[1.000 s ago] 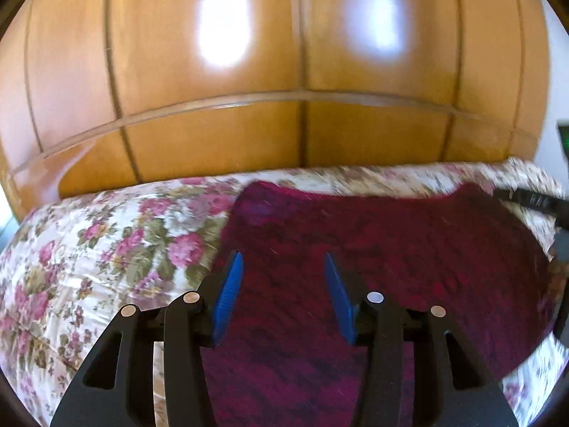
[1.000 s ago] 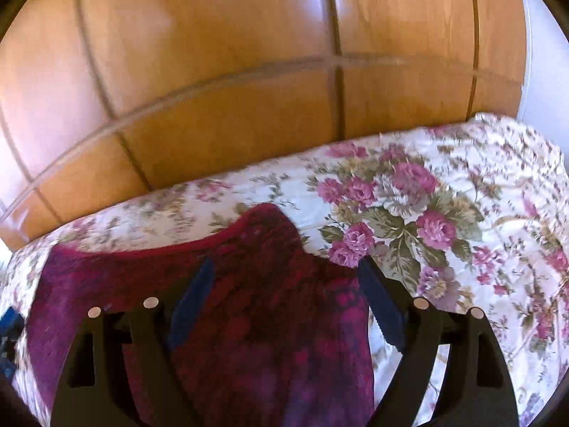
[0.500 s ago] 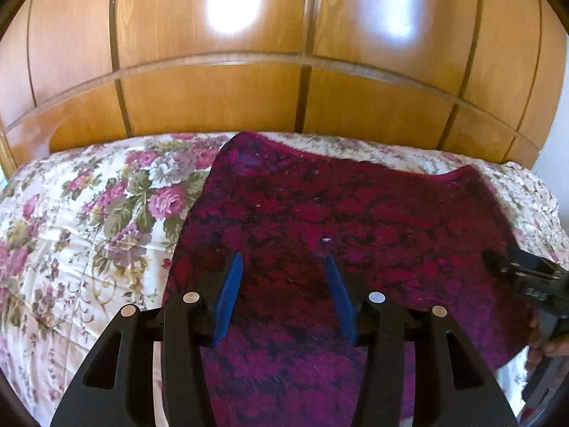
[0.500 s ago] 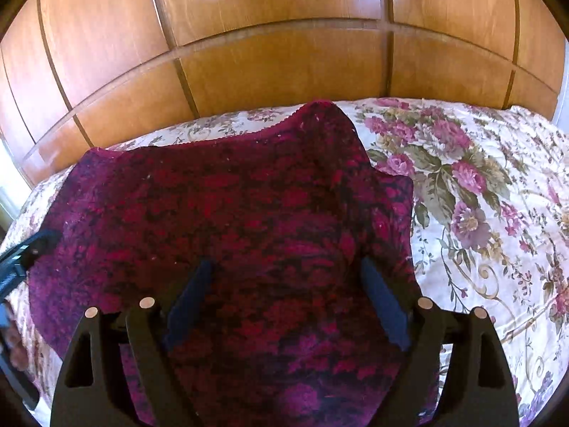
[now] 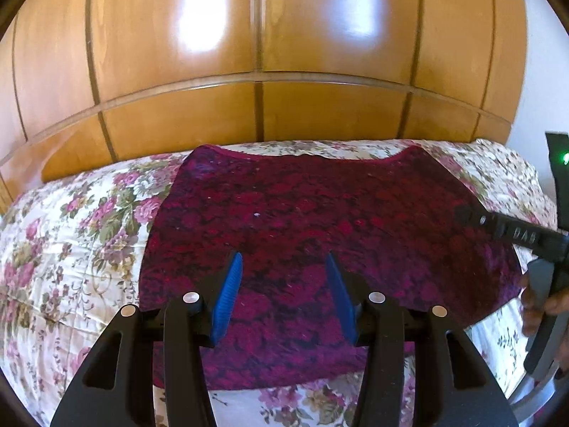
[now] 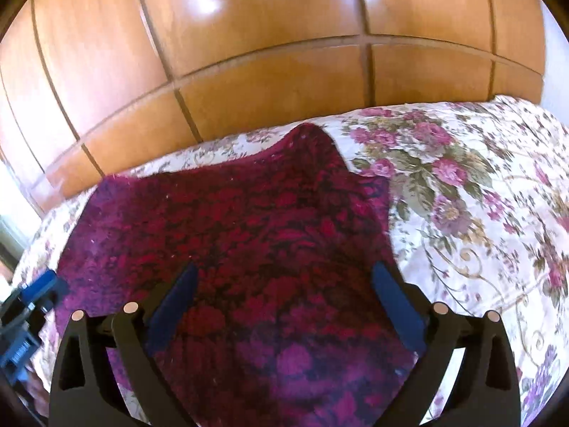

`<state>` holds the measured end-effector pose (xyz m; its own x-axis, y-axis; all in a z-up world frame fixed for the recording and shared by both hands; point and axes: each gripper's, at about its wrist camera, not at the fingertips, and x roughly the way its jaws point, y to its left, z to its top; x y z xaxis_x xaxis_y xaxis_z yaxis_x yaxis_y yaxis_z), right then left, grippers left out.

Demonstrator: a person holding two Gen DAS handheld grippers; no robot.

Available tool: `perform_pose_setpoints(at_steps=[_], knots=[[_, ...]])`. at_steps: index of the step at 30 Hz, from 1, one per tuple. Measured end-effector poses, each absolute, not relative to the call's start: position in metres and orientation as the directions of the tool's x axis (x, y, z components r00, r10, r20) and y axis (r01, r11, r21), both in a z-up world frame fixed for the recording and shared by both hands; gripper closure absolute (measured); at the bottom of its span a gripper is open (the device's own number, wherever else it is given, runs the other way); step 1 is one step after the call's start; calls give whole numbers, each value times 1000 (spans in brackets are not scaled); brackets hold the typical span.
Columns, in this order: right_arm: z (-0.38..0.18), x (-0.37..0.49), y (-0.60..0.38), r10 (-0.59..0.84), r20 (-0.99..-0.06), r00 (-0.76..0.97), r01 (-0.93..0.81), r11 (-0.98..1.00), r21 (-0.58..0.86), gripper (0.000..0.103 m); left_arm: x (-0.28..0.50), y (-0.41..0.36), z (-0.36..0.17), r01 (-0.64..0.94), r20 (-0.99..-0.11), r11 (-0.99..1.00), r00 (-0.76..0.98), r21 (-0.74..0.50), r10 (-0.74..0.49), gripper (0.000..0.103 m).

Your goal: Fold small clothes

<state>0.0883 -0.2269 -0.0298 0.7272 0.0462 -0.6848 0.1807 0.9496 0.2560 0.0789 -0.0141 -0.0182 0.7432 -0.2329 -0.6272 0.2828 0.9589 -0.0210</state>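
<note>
Bedspread (image 5: 64, 242) lies bare at our left, floral and free up to the wooden panels (image 5: 249, 117). Our left gripper (image 5: 281, 270) hovers half-open over the crimson garment (image 5: 320, 213), gripping nothing. The garment lies flat mid-bed (far edge scooped). Our right gripper (image 6: 284, 281), jaws just widening, is empty above its right edge, with open quilt beyond.

Right wrist view motion-blurred, garment (image 6: 256, 235) weave soft; its near edge hidden behind right gripper (image 6: 284, 281) body and cut by bottom frame; left gripper (image 6: 25, 316) only partly in at left edge, jaws unreadable there; person's hand (image 5: 544, 306) clipped at right edge in left wrist view.
</note>
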Motion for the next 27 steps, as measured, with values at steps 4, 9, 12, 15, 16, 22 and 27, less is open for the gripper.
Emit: perform_pose_setpoints(at_steps=[4,9,12,15,16,22,27], knots=[[-28,71,-242,58,-679,732,219,923,315,3,71,-23,-19,309,-627,951,738,-14,-249,55],[-41,52,-264,141,-672,727,236,868,437,3,65,-33,-22,334,-630,943,730,-8,-264,55],[-53,42,-274,177,-672,719,254,833,492,3,63,-38,-25,348,-633,938,725,-5,-272,55],[-64,34,-280,205,-673,710,263,810,524,3,61,-44,-26,359,-636,933,722,7,-273,55],[-67,32,-281,219,-672,707,261,803,536,3,61,-45,-26,360,-637,933,721,7,-274,55],[-85,28,-283,291,-659,693,244,766,595,2,64,-54,-31,372,-650,928,708,11,-276,55],[-88,28,-283,318,-641,698,220,757,615,2,68,-62,-37,383,-664,924,697,24,-272,55]])
